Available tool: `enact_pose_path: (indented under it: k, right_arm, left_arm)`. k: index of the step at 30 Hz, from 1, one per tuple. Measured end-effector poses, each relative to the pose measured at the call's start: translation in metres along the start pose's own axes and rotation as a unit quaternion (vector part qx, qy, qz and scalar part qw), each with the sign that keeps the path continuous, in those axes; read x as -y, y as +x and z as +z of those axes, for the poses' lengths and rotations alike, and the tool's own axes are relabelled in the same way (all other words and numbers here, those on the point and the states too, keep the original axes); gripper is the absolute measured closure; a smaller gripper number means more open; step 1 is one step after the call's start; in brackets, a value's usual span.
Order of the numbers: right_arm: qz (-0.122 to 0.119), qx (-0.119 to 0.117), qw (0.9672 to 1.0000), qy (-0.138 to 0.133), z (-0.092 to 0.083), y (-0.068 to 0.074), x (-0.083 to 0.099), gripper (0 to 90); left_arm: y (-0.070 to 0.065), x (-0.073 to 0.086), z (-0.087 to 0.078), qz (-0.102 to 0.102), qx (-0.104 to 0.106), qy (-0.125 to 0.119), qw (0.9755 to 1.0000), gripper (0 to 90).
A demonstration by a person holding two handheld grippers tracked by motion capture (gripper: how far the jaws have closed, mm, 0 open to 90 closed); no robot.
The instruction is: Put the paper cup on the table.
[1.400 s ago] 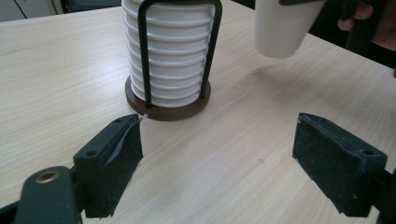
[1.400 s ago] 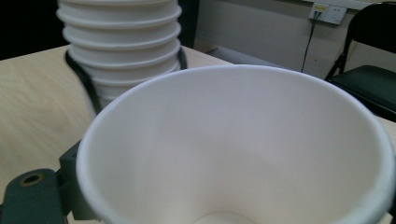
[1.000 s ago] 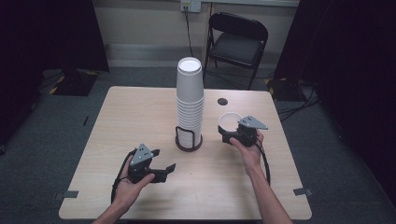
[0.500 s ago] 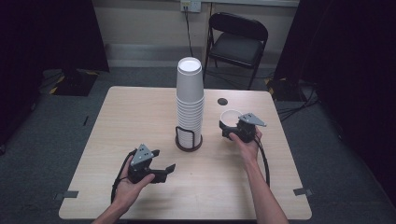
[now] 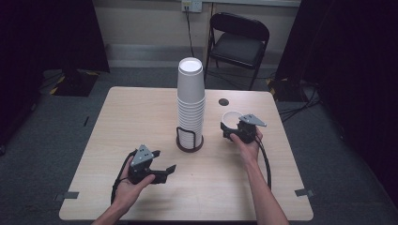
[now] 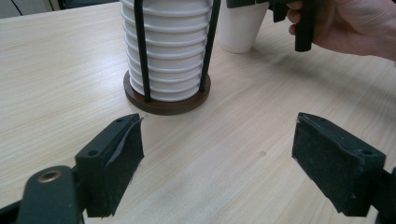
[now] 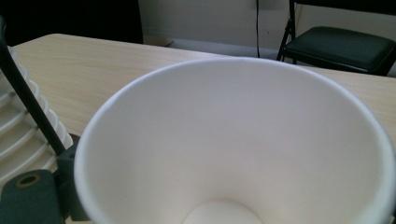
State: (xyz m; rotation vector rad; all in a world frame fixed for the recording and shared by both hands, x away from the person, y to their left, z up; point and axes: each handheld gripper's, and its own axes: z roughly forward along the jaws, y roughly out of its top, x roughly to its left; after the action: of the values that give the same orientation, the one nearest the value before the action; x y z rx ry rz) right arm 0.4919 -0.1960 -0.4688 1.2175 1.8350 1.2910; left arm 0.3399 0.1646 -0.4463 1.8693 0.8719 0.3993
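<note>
A tall stack of white paper cups (image 5: 190,103) stands in a black wire holder with a brown base (image 6: 166,100) at the table's middle. A single white cup (image 5: 231,118) stands upright on the table just right of the stack, its base down (image 6: 240,28). My right gripper (image 5: 232,129) reaches around this cup (image 7: 233,140); its jaws have just been opening, with the cup between them. My left gripper (image 5: 164,161) rests near the front left, open with nothing between its pads (image 6: 119,163), pointing at the holder.
The wooden table (image 5: 141,108) has a small dark round spot (image 5: 224,101) behind the single cup. A black folding chair (image 5: 239,42) stands beyond the far edge. Dark curtains hang on both sides, and cables trail on the floor at the right.
The right gripper and the cup have sunk slightly onto the table beside the stack. The left gripper has stayed in place.
</note>
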Motion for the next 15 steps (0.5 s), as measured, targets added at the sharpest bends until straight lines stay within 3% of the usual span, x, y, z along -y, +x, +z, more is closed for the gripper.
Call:
enact_pose_path:
  k: [4,9,15]
  right_arm:
    - [-0.013,-0.008,0.9997,0.019,-0.002,-0.002,0.004,11.2]
    - [-0.011,-0.009,0.9996,0.025,-0.003,-0.003,0.005,11.6]
    - [-0.018,-0.011,0.9985,0.050,-0.002,-0.003,0.012,12.9]
  left_arm:
    - [0.000,0.000,0.000,-0.001,-0.001,0.000,1.0000,16.4]
    - [0.001,0.000,0.000,0.001,-0.001,0.001,1.0000,16.5]
    - [0.001,0.000,0.000,-0.002,0.002,-0.002,1.0000,16.4]
